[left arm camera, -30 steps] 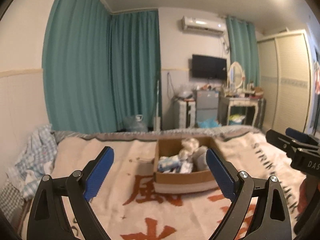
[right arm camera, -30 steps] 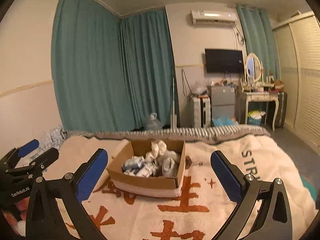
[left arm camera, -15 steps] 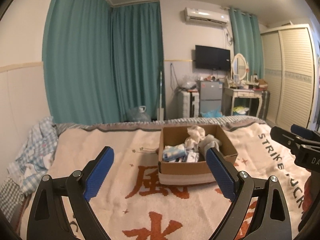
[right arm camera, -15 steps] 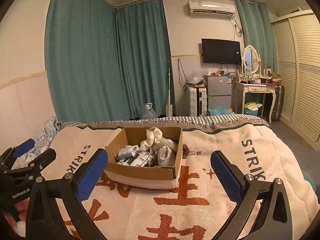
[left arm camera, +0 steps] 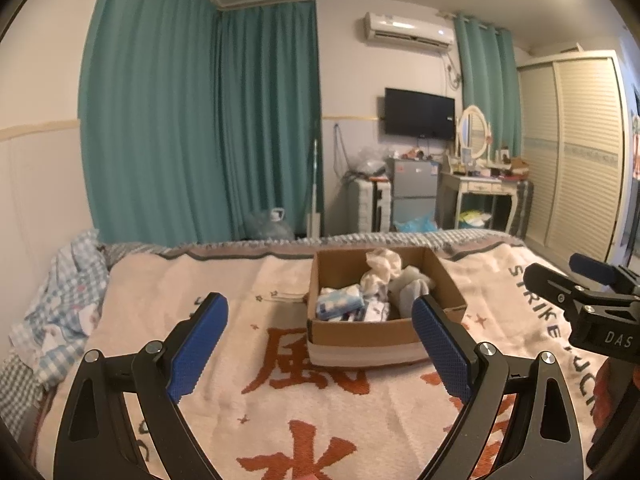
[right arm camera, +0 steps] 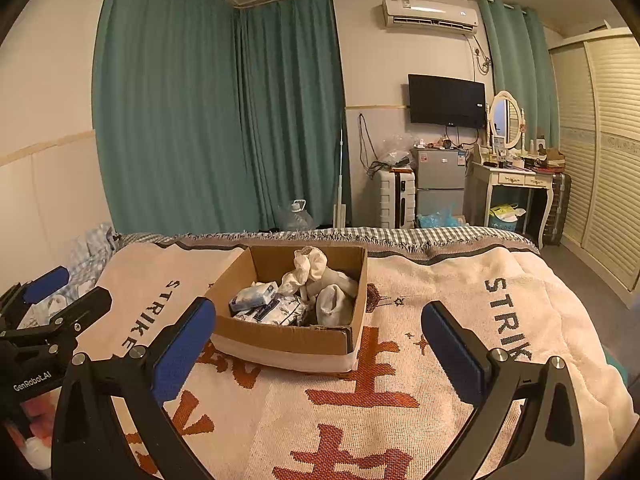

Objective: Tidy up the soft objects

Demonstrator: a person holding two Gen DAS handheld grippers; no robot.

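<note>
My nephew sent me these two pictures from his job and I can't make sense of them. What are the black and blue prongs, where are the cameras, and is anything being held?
No robot here: a person holds one hand-held claw in each hand. Each picture comes from a wide-angle camera on a claw, looking along its blue-padded prongs. One shows the left claw, the other the right claw. Both are open and hold nothing. Ahead, on a bed blanket with large lettering, sits a cardboard box containing soft items: white socks and small tissue packs.
</note>
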